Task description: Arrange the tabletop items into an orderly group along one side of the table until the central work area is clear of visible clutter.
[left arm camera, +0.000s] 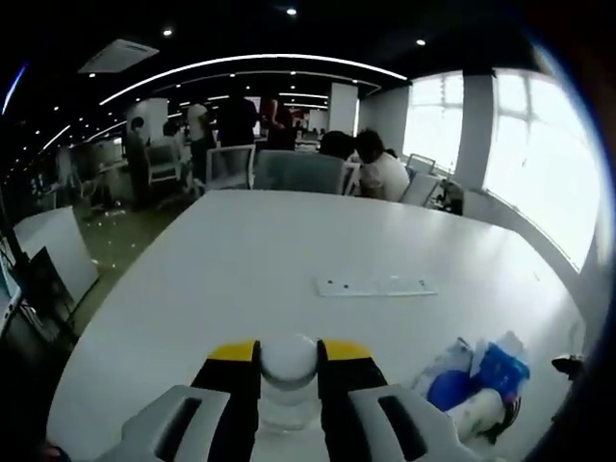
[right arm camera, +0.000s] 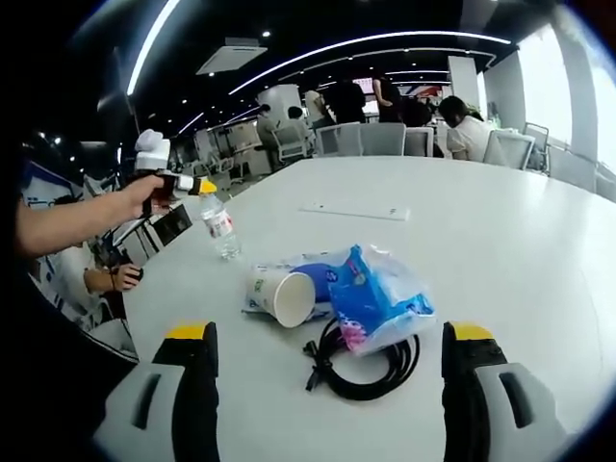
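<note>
Clear plastic – a water bottle (right arm camera: 220, 229) is being pinched at its white cap (left arm camera: 289, 358) by the left gripper (right arm camera: 189, 184), likely for carrying to the table's (left arm camera: 289, 241) edge. The right gripper (right arm camera: 332, 348) is waiting with jaws wide apart – just ahead of it are lying a tipped paper cup (right arm camera: 286, 294), a blue tissue pack (right arm camera: 380, 298) and a coiled black cable (right arm camera: 366, 371).

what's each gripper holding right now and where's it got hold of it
The left gripper holds the water bottle by its white cap. The right gripper is open, holding nothing.

Bottle cap (left arm camera: 289, 358) between hand-held gripper (left arm camera: 289, 361) jaws
</note>
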A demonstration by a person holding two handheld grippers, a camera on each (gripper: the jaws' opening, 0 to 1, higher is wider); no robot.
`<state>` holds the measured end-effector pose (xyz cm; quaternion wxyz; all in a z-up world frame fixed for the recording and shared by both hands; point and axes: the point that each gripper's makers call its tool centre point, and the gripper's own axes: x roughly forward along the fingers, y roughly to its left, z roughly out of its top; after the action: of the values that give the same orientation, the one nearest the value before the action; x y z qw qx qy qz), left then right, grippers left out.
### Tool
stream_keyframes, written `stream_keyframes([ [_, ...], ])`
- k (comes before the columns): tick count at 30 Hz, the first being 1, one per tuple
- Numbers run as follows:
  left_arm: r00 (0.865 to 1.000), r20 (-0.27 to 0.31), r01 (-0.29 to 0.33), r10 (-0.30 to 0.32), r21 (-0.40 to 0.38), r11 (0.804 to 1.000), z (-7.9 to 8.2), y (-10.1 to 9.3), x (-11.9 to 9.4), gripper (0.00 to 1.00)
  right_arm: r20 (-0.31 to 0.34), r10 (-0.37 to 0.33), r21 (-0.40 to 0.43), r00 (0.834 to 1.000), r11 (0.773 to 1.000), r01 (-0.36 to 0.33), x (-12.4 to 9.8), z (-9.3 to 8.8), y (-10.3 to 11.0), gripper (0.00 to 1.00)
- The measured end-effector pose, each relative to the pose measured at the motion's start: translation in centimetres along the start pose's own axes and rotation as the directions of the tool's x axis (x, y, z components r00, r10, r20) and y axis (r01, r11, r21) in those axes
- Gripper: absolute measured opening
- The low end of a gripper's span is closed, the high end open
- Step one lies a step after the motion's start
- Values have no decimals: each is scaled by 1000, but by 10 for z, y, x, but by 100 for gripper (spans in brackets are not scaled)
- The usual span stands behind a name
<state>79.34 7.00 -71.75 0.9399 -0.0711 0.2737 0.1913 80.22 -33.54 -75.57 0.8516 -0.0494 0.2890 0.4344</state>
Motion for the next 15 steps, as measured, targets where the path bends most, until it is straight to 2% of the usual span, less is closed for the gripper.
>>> stream_keyframes([
  [8, 999, 21, -34, 34, 24, 999, -2, -6, -2, 20, -2, 4, 1, 1000, 1000, -4, 2, -1, 3, 92],
  [15, 999, 42, -36, 34, 57, 998, -1, -7, -3, 21, -5, 11, -1, 1000, 1000, -11, 4, -2, 6, 92],
])
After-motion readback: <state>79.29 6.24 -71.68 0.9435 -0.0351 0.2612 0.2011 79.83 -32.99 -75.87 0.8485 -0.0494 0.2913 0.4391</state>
